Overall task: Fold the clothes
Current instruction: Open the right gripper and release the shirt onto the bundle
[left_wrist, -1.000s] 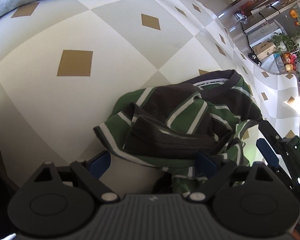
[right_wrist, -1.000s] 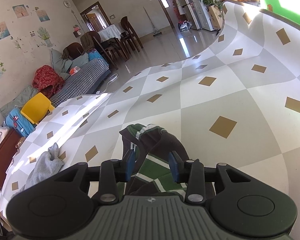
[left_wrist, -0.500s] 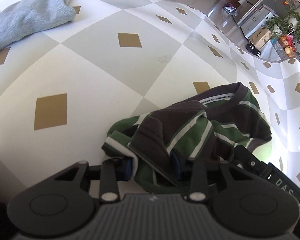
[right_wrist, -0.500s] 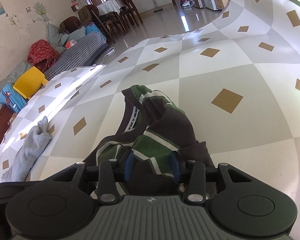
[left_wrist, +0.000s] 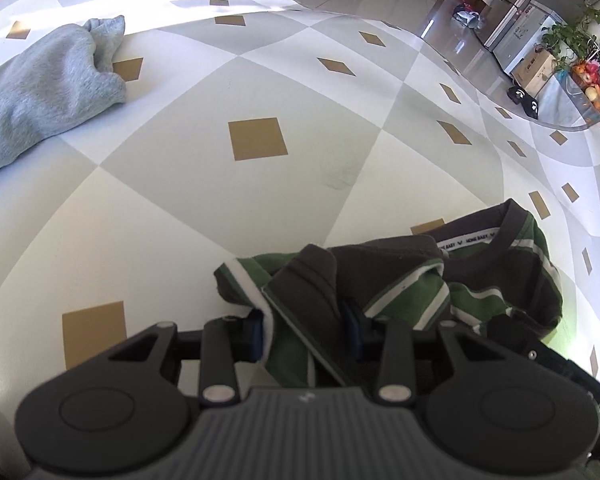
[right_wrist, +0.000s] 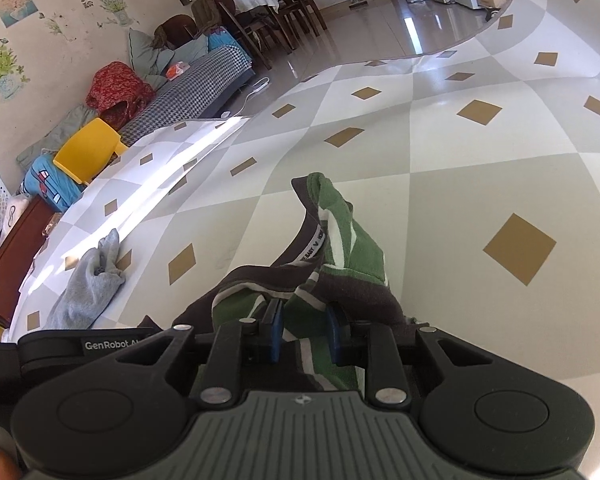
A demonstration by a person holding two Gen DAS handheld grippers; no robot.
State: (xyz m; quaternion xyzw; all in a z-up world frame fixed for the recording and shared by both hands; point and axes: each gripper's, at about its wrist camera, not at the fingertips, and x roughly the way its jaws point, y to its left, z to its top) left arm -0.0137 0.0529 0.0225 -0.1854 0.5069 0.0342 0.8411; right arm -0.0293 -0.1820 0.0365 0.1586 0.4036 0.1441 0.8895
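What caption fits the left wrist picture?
Left tongs pinch a crumpled green-and-brown striped shirt on a diamond-patterned tablecloth, grey sweatshirt beyond.

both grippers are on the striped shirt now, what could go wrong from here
1. The green, brown and white striped shirt is bunched in layers; the left gripper pinches a thick fold, so lifting may not spread it.
2. The right gripper, its jaws just closing, grips nearby on the same bundle; pulling apart could twist it.
3. The crumpled grey garment shares the diamond-patterned tablecloth; a wide spread might reach it.
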